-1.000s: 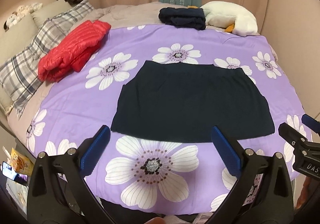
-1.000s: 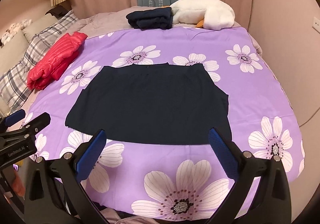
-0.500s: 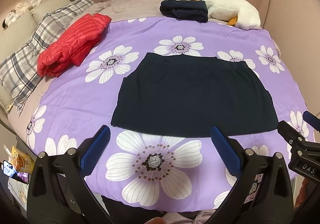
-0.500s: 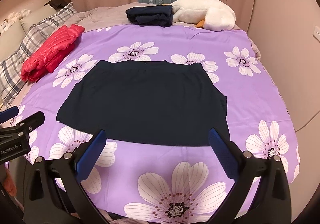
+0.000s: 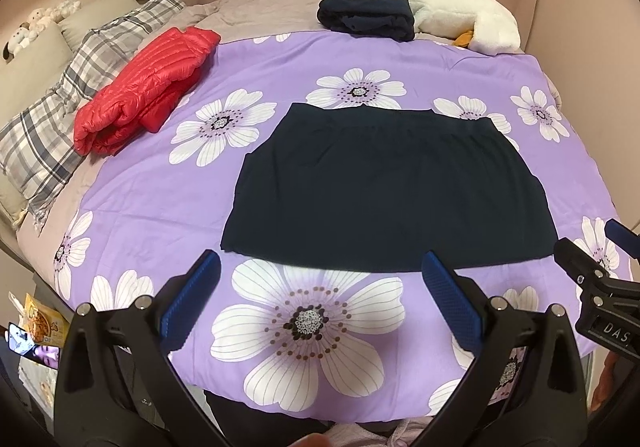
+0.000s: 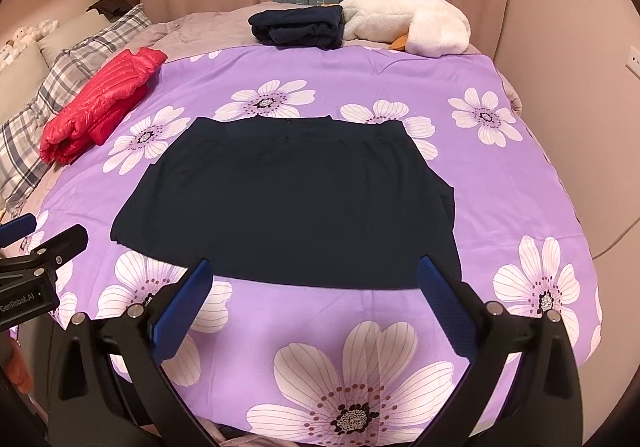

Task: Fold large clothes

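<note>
A dark navy garment point(image 5: 384, 191) lies spread flat in the middle of a purple flowered bedspread point(image 5: 160, 183); it also shows in the right wrist view point(image 6: 296, 199). My left gripper point(image 5: 320, 271) is open and empty, hovering just short of the garment's near hem, toward its left half. My right gripper point(image 6: 316, 275) is open and empty, just short of the near hem, toward its right half. The right gripper shows at the right edge of the left wrist view point(image 5: 592, 271). The left gripper shows at the left edge of the right wrist view point(image 6: 40, 251).
A folded red puffer jacket point(image 5: 144, 87) lies at the left by a plaid pillow point(image 5: 60, 119). A folded navy pile point(image 5: 368, 17) and a white plush goose point(image 5: 472, 19) sit at the far end. A wall stands at the right point(image 6: 580, 47). The bed's near edge is just below the grippers.
Both grippers have lifted and drawn back slightly, so the bed and garment sit a little lower in both views. Both stay open. The garment has not moved.
</note>
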The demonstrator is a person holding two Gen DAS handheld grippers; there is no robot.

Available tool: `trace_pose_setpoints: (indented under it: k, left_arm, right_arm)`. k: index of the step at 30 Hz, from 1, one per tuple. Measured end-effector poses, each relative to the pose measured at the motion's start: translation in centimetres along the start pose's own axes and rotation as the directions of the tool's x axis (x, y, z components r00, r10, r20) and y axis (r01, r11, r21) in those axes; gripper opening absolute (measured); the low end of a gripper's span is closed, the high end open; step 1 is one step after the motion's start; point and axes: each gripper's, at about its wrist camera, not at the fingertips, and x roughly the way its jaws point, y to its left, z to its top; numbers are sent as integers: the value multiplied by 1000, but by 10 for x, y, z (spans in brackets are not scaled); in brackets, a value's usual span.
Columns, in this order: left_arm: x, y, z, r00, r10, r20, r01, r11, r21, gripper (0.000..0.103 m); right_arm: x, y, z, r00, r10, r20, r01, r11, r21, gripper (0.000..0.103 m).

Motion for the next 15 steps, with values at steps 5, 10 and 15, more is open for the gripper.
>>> trace_pose_setpoints:
  k: [5, 10, 15]
  left_arm:
    - [1, -1, -1, 1000, -1, -3, 1, 1000, 6, 101]
    - [1, -2, -1, 1000, 2, -4, -2, 1000, 6, 101]
    - [4, -4, -1, 1000, 0, -8, 1, 1000, 19, 101]
  right_arm:
    - [1, -2, 0, 1000, 2, 1, -2, 1000, 7, 102]
    - [2, -3, 0, 1000, 5, 1, -5, 1000, 8, 102]
    - [2, -4, -1, 1000, 4, -1, -4, 1000, 10, 102]
